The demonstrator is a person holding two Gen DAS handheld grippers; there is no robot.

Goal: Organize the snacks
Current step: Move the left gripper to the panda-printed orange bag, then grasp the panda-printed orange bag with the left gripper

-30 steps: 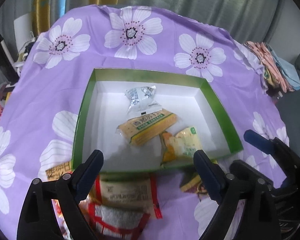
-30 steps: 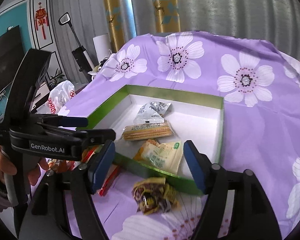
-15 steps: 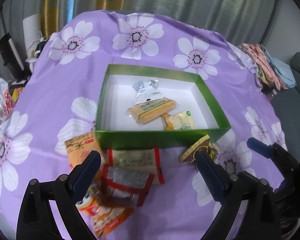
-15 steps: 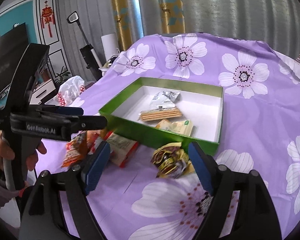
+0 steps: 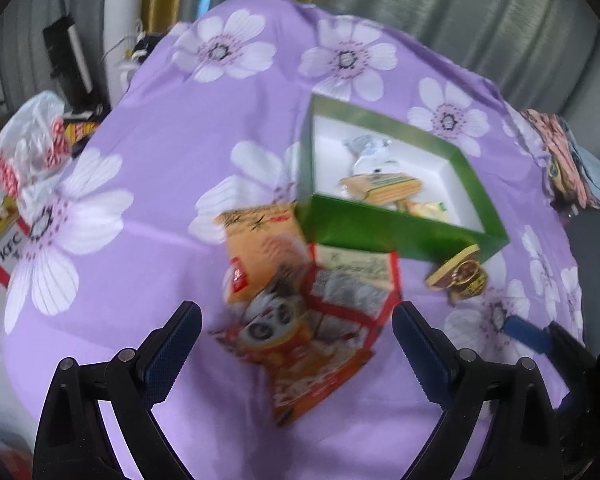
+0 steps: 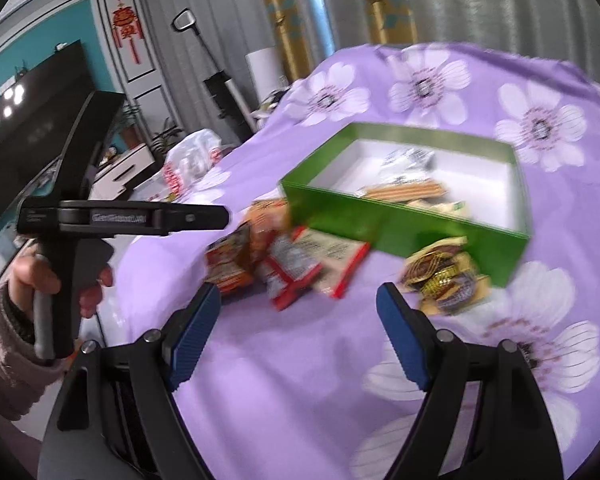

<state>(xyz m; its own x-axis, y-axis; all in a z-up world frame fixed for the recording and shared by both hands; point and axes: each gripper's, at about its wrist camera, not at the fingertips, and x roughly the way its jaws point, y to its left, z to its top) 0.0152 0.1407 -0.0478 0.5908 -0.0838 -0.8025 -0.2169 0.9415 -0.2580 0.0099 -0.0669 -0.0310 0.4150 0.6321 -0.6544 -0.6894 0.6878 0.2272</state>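
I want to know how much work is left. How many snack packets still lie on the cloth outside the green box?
4, though overlap may hide more: an orange packet at the box corner, a panda packet, a red-edged packet, and a gold-brown packet apart.

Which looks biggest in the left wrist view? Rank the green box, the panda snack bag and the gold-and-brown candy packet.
1. green box
2. panda snack bag, though it lies nearer the camera, which flatters its size
3. gold-and-brown candy packet, clearly smallest

green box (image 5: pixel 384 228) holds three snacks; four packets (image 5: pixel 300 320) lie just outside it.
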